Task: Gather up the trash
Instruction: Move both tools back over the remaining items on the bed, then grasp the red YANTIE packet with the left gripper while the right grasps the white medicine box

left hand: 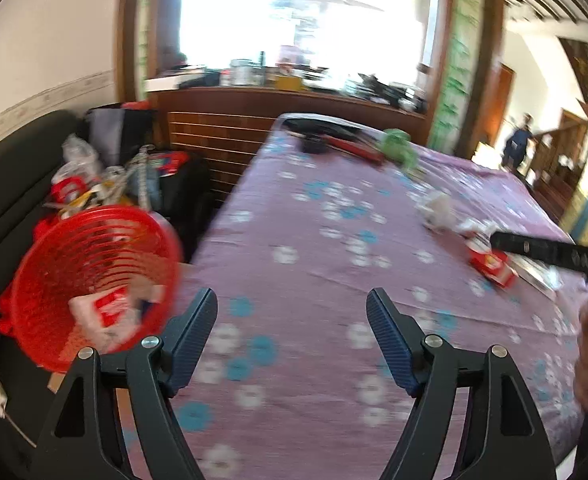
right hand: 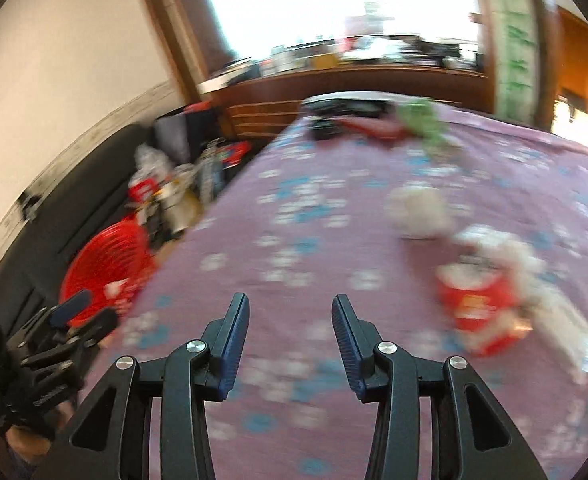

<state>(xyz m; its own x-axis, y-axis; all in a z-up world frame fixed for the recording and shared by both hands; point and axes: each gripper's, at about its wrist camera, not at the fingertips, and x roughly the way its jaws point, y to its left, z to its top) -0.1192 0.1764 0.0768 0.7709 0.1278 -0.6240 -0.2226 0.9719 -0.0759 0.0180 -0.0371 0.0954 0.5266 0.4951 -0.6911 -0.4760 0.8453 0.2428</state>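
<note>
Both wrist views look low across the same tablecloth (left hand: 313, 240), toward the window (left hand: 294, 12).

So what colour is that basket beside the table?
Red: the basket, sharpest in the left wrist view.

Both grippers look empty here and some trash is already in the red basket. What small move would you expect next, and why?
Probably the right gripper swings right and forward toward the red packet lying among the white crumpled paper on the floral tablecloth. Its jaws stand open and empty, and that litter lies nearest to it. The red basket, beside the table's left edge, already holds a packet, and the left gripper is open too.
</note>
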